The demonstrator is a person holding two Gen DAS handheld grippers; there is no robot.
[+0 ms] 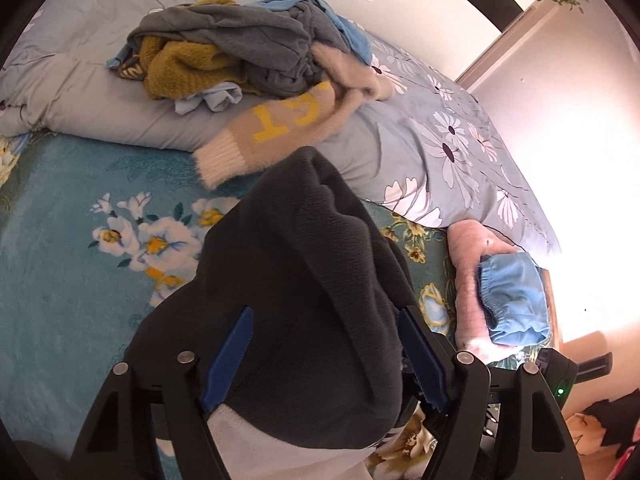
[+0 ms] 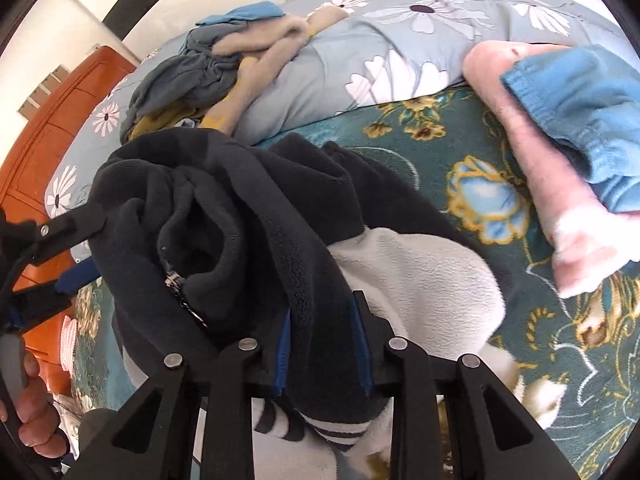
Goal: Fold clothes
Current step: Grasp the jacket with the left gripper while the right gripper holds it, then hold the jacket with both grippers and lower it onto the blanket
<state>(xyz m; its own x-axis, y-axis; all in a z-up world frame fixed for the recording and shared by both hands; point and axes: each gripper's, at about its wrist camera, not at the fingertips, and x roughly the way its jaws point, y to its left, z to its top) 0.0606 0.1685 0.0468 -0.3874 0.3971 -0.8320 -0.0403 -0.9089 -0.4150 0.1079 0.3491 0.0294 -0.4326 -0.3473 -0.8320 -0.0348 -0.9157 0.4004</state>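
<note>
Left claw (image 1: 324,354) spread wide around bunched dark fleece jacket (image 1: 304,280), right claw (image 2: 322,340) clenched on jacket fold, both raised over floral bed blanket (image 1: 60,260), unfolded clothes pile (image 1: 240,48) behind

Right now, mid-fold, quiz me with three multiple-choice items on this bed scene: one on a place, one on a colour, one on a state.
1. Where does the folded light-blue garment lie?
A. on the folded pink knit
B. on the unfolded pile
C. on the floor

2. What colour are the letters on the beige fuzzy sweater sleeve?
A. red
B. yellow
C. black

3. What is the right gripper doing?
A. open and free
B. shut on the dark grey fleece jacket
C. holding the pink knit

Answers: 1 A, it sits atop the pink knit; 2 B, yellow letters show on the sleeve; 3 B, fleece is pinched between its jaws.
</note>
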